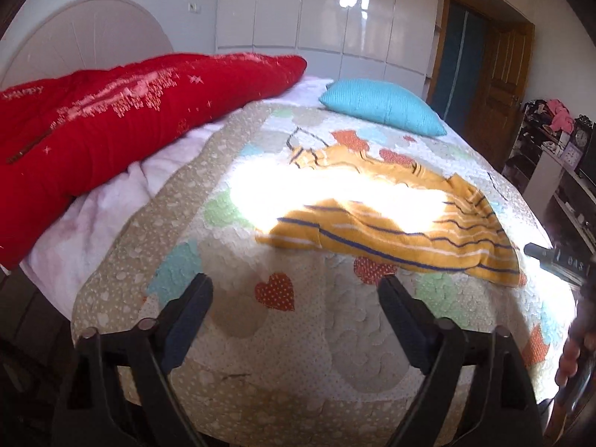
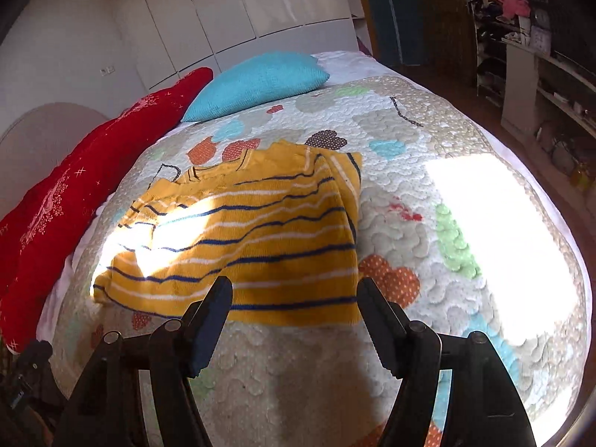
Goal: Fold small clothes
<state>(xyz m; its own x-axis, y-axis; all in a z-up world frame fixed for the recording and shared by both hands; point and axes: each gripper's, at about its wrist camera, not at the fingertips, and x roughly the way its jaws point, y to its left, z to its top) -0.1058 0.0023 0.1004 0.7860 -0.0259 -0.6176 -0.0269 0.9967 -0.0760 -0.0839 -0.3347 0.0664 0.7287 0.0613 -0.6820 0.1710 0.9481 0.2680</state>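
A small mustard-yellow top with navy and white stripes point(image 1: 402, 223) lies spread and rumpled on the quilted bedspread point(image 1: 231, 320); part of it is washed out by sunlight. In the right wrist view the top point(image 2: 253, 246) lies just beyond my fingertips. My left gripper point(image 1: 296, 285) is open and empty, above the quilt, short of the top's near-left hem. My right gripper point(image 2: 294, 287) is open and empty, its jaws apart over the top's near hem. The right gripper's body shows at the left wrist view's right edge point(image 1: 555, 257).
A long red cushion point(image 1: 111, 119) and a blue pillow point(image 1: 383, 106) lie at the head of the bed. White wardrobes point(image 1: 335, 18) stand behind. A wooden door point(image 1: 495, 85) and cluttered shelves point(image 2: 521, 37) are to the right. A bright sun patch point(image 2: 495, 238) falls on the quilt point(image 2: 409, 141).
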